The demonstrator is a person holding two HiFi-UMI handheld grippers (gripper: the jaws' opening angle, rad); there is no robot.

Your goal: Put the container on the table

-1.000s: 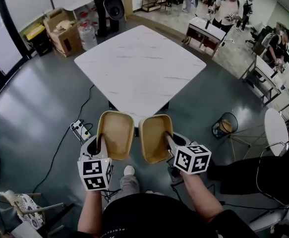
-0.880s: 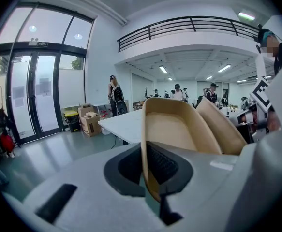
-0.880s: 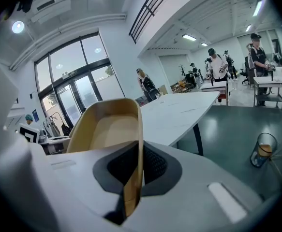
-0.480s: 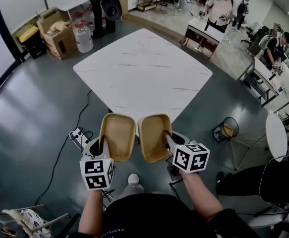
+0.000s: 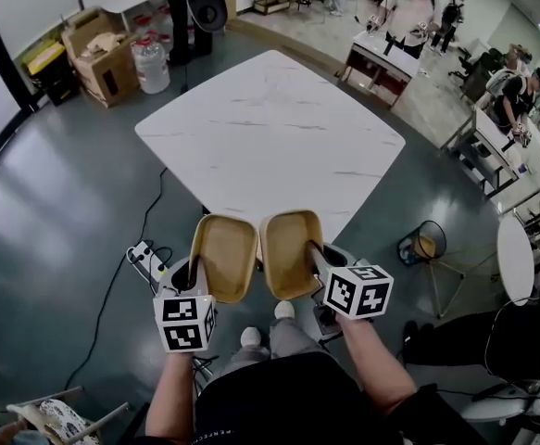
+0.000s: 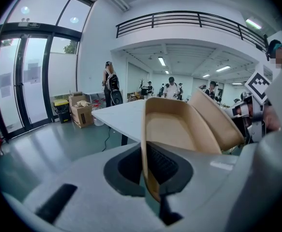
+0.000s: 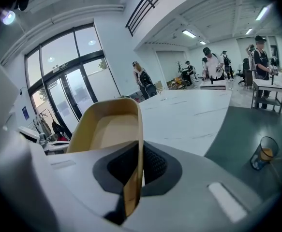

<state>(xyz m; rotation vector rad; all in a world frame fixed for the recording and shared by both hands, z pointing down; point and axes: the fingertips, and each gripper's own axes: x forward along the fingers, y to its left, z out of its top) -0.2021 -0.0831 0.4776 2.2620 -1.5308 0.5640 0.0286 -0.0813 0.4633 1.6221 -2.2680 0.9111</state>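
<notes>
Two tan paper containers are held side by side in the air, short of the white marble table point(image 5: 270, 137). My left gripper point(image 5: 193, 269) is shut on the rim of the left container point(image 5: 221, 256); in the left gripper view that container point(image 6: 177, 129) stands on edge between the jaws. My right gripper point(image 5: 317, 254) is shut on the rim of the right container point(image 5: 291, 253), which the right gripper view shows as a container point(image 7: 114, 127) pinched by its wall. The table's near corner lies just beyond both containers.
A power strip point(image 5: 146, 260) with a cable lies on the grey floor at the left. A mesh bin point(image 5: 421, 242) stands at the right. Cardboard boxes point(image 5: 98, 49) and a water jug point(image 5: 151, 65) sit beyond the table. People stand at desks at the back right.
The table has drawn slightly nearer in the head view as the person steps forward. Both grippers keep their containers, held in the same way.
</notes>
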